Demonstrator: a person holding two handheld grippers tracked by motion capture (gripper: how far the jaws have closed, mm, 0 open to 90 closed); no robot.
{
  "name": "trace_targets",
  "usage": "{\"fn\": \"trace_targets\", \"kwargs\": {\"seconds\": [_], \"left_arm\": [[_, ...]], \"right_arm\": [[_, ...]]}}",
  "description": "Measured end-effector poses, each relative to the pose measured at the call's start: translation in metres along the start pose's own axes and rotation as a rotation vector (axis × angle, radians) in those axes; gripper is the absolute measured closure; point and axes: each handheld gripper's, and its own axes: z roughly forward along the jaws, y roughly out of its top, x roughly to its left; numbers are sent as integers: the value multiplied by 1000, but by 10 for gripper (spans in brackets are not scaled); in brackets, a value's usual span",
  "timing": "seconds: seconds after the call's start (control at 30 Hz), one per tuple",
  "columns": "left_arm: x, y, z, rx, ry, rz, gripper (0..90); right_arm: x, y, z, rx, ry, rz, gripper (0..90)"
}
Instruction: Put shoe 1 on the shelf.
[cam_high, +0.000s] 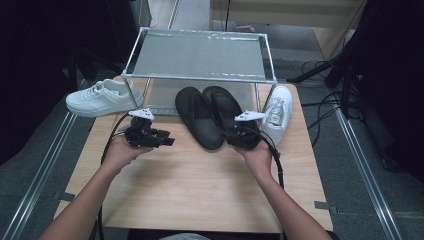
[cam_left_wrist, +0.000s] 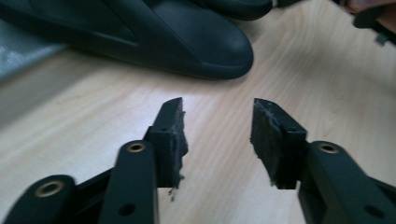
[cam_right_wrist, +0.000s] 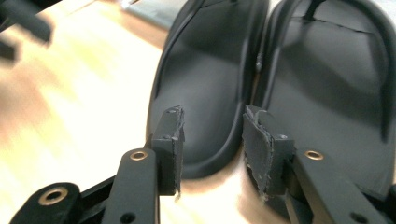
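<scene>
While the left gripper (cam_high: 167, 142) hovers with its fingers (cam_left_wrist: 172, 135) half-spread and empty over bare tabletop (cam_high: 200, 185), the right gripper (cam_right_wrist: 212, 140) is nearer: the black sandals (cam_high: 210, 117) lie just ahead, lengthwise away, heels toward its part-open, empty fingers (cam_right_wrist: 261, 144).
</scene>
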Motion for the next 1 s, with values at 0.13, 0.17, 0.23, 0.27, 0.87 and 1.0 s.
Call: {"fn": "trace_targets", "kwargs": {"seconds": [0.13,0.17,0.23,0.27,0.87,1.0], "left_arm": [[9,17,0,-24,-25,-9,705],[10,21,-1,-23,-30,-8,721],[14,33,-2,-16,-33,10,745],[15,37,-3,-16,-23,24,774],[44,150,-38,-32,82,118,900],[54,167,-39,-22,122,120,900]], "right_arm": [[2,-17,-3,0,17,-9,634],[2,-20,-4,-1,21,-3,647],[2,-24,-5,-2,45,14,673],[2,-26,-5,6,51,14,685],[6,-39,11,48,63,-12,900],[4,-42,15,63,63,-9,900]]}}
